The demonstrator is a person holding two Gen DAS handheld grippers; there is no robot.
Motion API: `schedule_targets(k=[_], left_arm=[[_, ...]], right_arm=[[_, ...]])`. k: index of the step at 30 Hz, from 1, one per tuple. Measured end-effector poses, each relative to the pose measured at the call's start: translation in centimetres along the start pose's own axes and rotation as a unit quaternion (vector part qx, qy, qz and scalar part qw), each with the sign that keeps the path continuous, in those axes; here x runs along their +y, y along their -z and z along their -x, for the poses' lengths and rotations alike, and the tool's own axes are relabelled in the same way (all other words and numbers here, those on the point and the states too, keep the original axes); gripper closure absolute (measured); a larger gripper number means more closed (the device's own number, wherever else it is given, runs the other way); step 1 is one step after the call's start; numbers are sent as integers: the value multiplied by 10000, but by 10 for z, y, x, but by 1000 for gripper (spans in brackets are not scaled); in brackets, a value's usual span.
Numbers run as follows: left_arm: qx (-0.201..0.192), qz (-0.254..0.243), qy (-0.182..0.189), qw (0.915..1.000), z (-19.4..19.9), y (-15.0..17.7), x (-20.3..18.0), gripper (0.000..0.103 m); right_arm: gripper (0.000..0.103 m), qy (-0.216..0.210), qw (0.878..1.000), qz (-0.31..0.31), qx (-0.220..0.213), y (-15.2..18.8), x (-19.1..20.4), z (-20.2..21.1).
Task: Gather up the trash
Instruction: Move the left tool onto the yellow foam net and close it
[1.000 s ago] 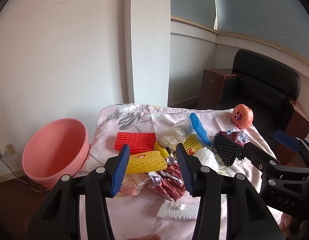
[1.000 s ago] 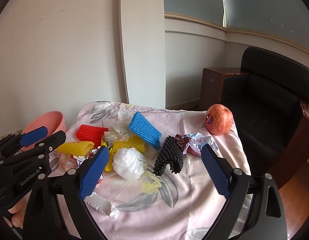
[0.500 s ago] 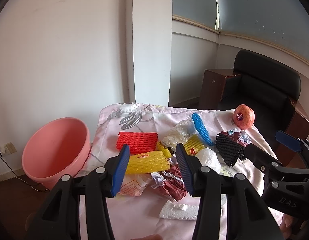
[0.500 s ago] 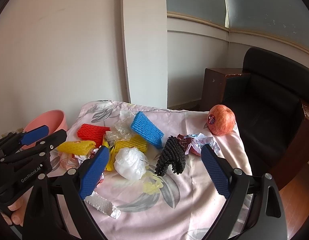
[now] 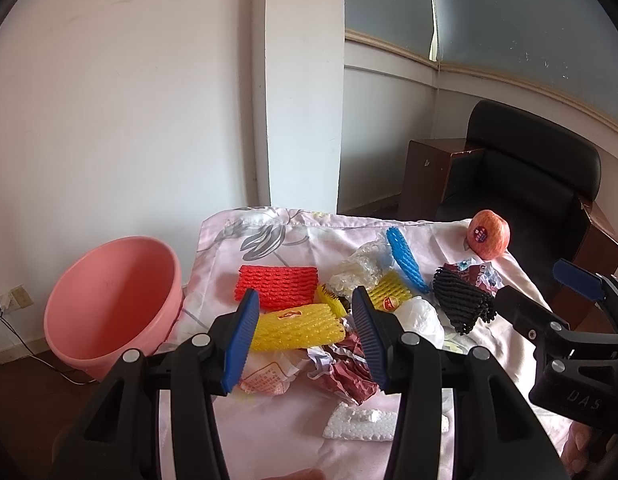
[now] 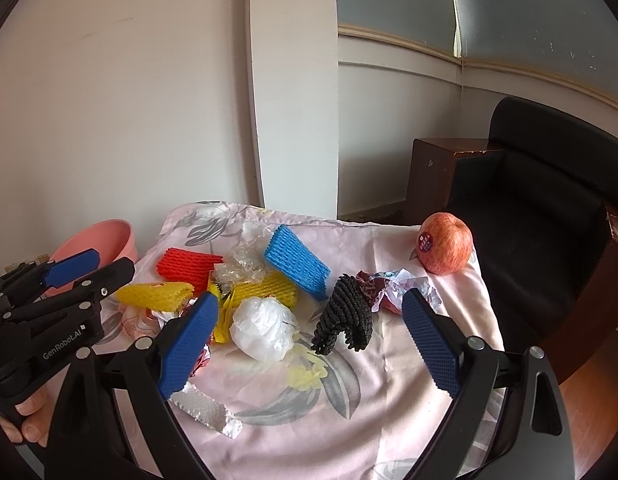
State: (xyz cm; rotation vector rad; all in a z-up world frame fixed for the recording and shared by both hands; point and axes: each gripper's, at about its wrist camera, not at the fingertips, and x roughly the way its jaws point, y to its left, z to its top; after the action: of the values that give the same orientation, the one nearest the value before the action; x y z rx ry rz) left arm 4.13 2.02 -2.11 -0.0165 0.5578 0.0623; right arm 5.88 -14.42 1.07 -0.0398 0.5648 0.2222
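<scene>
Trash lies scattered on a pink flowered cloth: a red foam net, yellow foam nets, a blue foam net, a black foam net, a white plastic wad, crumpled dark-red wrappers and a white foam strip. My left gripper hovers open above the near yellow net, holding nothing. My right gripper hangs wide open over the white wad and black net, empty. A pink bucket stands left of the table.
A red apple with a sticker rests at the far right corner of the cloth. A black armchair and a brown side cabinet stand to the right. A white wall and pillar rise behind. A wall socket with a cable is beside the bucket.
</scene>
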Motion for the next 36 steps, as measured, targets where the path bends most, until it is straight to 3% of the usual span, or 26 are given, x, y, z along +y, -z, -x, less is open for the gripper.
schedule_targets(k=[20,31,36], left_arm=[[22,134,258,9996,1,-4,36,56],[335,288,298,9986,-1,12,81,56],[542,320,730,9953,-10,20,83,56]], right_arm=[[10,-107,9999,-104,48,4,-10,-4],[23,-419,9989,-94,209,13,-7,-11],[26,-603,9978,9,283,15,1,-15]])
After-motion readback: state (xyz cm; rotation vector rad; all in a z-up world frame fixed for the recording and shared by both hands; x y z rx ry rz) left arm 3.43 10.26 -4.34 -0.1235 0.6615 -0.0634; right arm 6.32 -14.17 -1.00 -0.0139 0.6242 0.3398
